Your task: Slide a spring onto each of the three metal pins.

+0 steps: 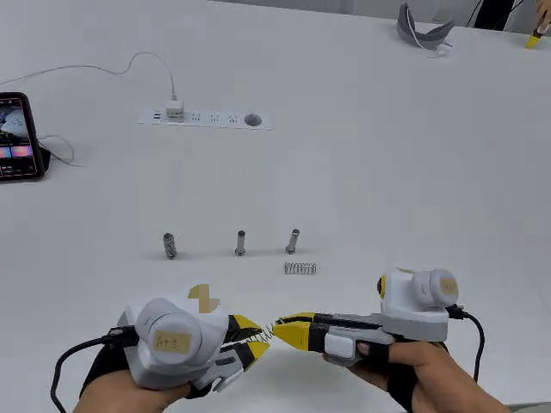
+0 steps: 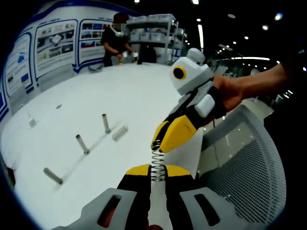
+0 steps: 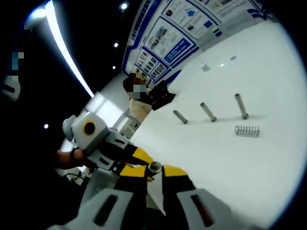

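Spring (image 1: 269, 330) clamped at each end by fingers of left gripper (image 1: 252, 341) and right gripper (image 1: 289, 330); both level, tips facing.

Your white surface (image 1: 387, 172) carries a power strip (image 1: 207, 119) at its far middle, with a white plug (image 1: 175, 109) seated in it and a thin cable (image 1: 95, 70) curving away to your left. A phone (image 1: 17, 136) with a lit screen lies at the left edge. A grey curved object (image 1: 422, 30) rests at the far right, and a small tan patch (image 1: 203, 298) sits close to you. A mesh chair back (image 2: 240, 163) stands beside you. Across the room, posters (image 2: 53, 40) line the wall near a standing person (image 2: 116, 40).
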Tool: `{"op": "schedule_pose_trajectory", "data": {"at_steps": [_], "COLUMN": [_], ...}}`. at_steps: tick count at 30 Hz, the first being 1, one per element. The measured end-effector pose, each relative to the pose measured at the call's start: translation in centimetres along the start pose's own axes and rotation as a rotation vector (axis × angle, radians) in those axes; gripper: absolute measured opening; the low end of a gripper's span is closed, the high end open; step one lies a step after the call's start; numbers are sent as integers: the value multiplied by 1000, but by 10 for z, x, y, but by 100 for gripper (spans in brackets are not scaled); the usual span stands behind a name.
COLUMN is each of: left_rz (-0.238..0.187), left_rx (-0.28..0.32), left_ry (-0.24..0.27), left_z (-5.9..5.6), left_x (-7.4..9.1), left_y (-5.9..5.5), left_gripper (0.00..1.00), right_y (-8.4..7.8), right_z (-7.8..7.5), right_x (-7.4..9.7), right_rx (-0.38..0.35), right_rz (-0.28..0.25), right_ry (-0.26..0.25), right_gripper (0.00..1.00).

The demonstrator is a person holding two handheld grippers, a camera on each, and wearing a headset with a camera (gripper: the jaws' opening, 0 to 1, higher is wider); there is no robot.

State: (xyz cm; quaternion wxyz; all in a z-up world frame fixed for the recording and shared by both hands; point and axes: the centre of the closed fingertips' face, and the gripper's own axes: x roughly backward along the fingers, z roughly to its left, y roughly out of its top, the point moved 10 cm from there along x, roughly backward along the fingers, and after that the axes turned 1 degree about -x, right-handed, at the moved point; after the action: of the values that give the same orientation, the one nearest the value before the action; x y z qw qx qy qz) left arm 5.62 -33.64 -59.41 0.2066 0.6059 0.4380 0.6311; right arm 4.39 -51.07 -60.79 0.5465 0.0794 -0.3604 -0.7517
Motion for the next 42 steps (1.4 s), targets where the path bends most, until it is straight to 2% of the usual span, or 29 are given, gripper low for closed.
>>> {"op": "schedule_pose_trajectory", "data": {"at_steps": [9,22,33,37,40,42], "left_rz": [-20,-44,-58,-58,-64,-65], "left_rx": [-30,-70,-100,-104,-109,-118], "left_ry": [-22,-94,-140,-154,-167,-168], "left_z": [3,3,6,7,6,5], "left_x": [-2,-4,-4,-4,-1,-1], "left_y": [8,22,31,32,36,36], "left_gripper": [10,10,10,10,10,10], "right_y": [14,33,52,54,56,57], "right_z": [6,15,24,27,32,35], "right_x": [4,11,7,4,1,0], "right_rx": [100,245,428,485,560,576], "right_rz": [53,181,341,397,455,467], "right_ry": [-21,-16,17,30,37,47], "right_gripper": [12,13,12,12,13,13]}}
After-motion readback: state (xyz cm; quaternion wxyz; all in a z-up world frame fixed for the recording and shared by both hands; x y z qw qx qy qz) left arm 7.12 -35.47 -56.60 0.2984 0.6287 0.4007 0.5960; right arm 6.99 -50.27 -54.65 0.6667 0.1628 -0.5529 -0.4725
